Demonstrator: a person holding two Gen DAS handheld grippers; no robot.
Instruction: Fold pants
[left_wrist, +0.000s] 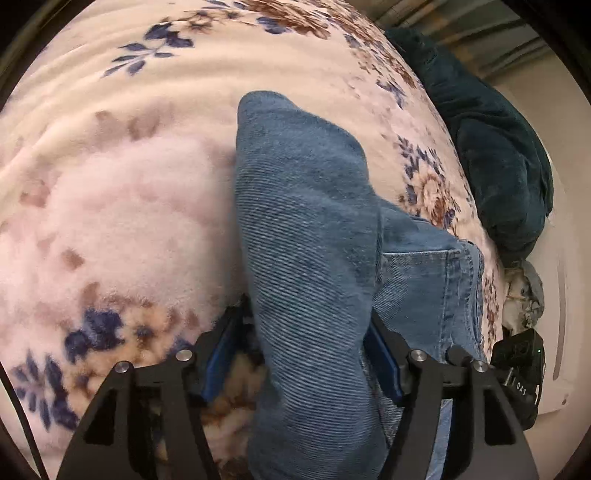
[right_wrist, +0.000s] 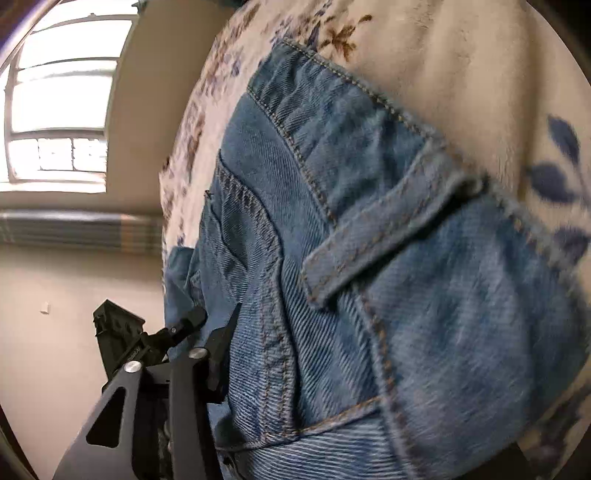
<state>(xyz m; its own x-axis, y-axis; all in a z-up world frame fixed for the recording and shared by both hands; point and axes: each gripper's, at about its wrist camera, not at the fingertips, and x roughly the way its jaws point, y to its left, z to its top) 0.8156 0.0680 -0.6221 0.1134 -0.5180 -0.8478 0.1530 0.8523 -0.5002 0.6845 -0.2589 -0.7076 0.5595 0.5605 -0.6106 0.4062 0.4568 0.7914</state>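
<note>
The jeans (left_wrist: 306, 240) drape over the left gripper (left_wrist: 306, 332), hiding its fingertips, and the fabric runs off the bottom edge. In the right wrist view, denim covers the right gripper (right_wrist: 221, 332) tips and the whole of its far finger, so its grip cannot be read. The blanket (right_wrist: 554, 177) pattern at right is blurred. A dark device (left_wrist: 519, 373) is cut off, perhaps the other gripper.

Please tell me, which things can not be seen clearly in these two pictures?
- Left wrist view: the jeans hang between the fingers of the left gripper; the grip itself is hidden.
- Right wrist view: the jeans cover the right gripper's far finger; open or shut is unclear.
- The blanket is blurred up close.
</note>
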